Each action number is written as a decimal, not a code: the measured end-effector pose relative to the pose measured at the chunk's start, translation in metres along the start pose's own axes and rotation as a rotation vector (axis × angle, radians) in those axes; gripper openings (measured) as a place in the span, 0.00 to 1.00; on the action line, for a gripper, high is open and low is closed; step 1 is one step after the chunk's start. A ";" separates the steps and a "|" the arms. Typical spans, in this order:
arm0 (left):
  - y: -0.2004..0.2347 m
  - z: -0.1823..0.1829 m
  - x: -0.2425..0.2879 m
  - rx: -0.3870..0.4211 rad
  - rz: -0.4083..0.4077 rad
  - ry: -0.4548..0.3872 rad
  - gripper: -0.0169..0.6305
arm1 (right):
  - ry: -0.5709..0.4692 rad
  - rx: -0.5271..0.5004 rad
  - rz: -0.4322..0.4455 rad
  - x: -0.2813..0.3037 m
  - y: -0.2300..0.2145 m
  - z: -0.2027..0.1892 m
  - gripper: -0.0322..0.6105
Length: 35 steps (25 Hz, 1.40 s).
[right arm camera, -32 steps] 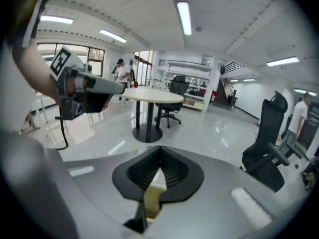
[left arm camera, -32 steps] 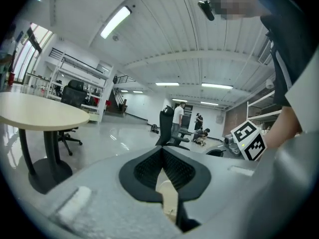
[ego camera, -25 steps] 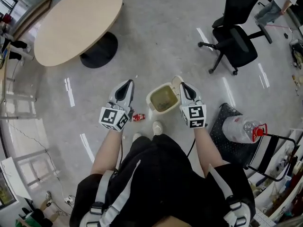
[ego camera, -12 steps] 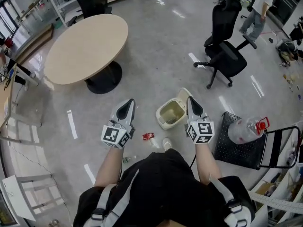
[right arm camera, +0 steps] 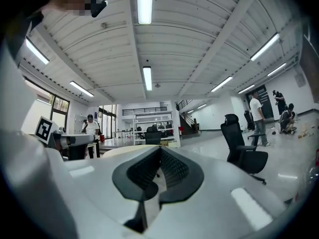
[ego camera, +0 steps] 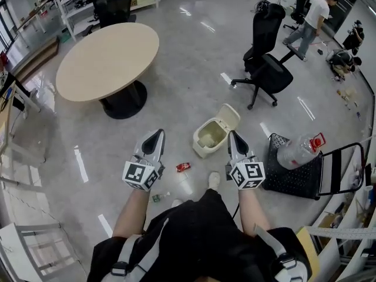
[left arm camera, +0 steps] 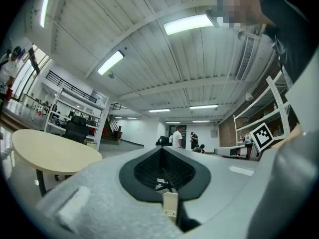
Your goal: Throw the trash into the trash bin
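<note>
the left gripper (ego camera: 157, 134) and the right gripper (ego camera: 232, 136) are held side by side in front of the person, both pointing roughly level and away from the body. in the left gripper view the jaws are closed, tips meeting, with nothing between them. in the right gripper view the jaws are likewise pressed together and hold nothing. the trash bin (ego camera: 201, 150), cream-coloured with its lid tipped open, stands on the grey floor between the two grippers and a little beyond them, nearer the right gripper. a piece of red trash (ego camera: 183, 167) lies on the floor just beside the bin, on its near left side, outside it and between the grippers. a small green scrap (ego camera: 156, 198) lies on the floor nearer the person's legs. a round table (ego camera: 108, 60) stands beyond the left gripper, and a black office chair (ego camera: 267, 69) beyond the bin. a large water bottle (ego camera: 299, 151) with a red cap lies on a black crate (ego camera: 282, 178) to the right.
</note>
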<state>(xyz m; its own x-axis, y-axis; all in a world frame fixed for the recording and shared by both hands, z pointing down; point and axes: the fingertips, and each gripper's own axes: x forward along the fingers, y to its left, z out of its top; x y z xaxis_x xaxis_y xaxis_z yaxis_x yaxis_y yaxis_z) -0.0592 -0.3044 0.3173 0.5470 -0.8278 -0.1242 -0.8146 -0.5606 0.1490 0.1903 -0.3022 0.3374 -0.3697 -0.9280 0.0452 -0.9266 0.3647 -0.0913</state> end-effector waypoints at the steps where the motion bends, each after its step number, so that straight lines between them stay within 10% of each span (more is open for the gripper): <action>1: -0.002 0.001 -0.006 0.005 -0.005 0.001 0.03 | -0.007 -0.003 -0.005 -0.007 0.003 0.001 0.06; 35: -0.075 -0.007 0.012 -0.091 -0.007 -0.021 0.03 | -0.043 0.051 0.025 -0.075 -0.079 0.006 0.06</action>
<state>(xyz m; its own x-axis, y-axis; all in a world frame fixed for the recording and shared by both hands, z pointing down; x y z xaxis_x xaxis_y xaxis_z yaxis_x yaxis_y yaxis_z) 0.0100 -0.2719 0.3114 0.5478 -0.8238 -0.1462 -0.7893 -0.5668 0.2363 0.2922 -0.2617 0.3353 -0.3884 -0.9215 -0.0001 -0.9121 0.3844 -0.1426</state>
